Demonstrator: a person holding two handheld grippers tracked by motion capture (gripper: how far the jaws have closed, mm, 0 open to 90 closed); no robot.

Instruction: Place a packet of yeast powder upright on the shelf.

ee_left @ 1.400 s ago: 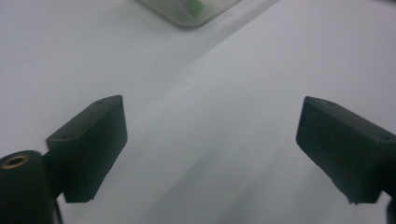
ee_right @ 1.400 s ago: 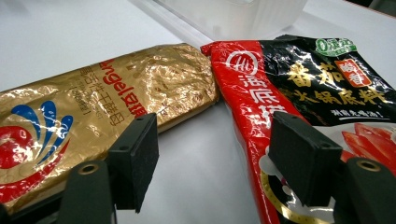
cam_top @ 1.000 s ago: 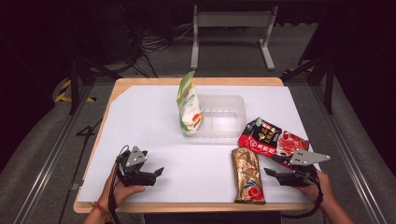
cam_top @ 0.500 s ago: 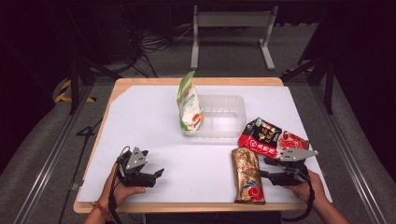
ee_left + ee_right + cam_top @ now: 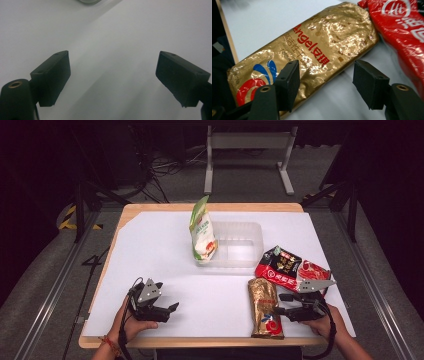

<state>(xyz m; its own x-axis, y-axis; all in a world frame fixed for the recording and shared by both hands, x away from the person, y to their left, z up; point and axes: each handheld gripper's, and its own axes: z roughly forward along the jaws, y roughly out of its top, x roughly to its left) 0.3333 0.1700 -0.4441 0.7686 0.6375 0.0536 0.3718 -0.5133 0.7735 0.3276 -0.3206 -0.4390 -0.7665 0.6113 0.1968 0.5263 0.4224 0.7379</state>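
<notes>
A gold foil packet (image 5: 265,307) (image 5: 317,50) lies flat near the table's front edge. My right gripper (image 5: 281,304) (image 5: 325,86) sits at its right side, open, and its jaws have just been opening. In the right gripper view one jaw hangs over the foil and the other over bare table, so the packet's edge lies between them with no pad pressing on it. A red and black packet (image 5: 290,270) (image 5: 402,27) lies just behind. My left gripper (image 5: 169,310) (image 5: 112,75) rests open at the front left with nothing between its jaws.
A green and white bag (image 5: 202,235) stands upright at the left end of a clear plastic tray (image 5: 245,247) in the middle of the table. A white sheet (image 5: 150,250) covers the wooden table. Dark floor and metal frames surround it.
My right gripper has shifted a little to the left, closer onto the gold packet. The left gripper has stayed where it was.
</notes>
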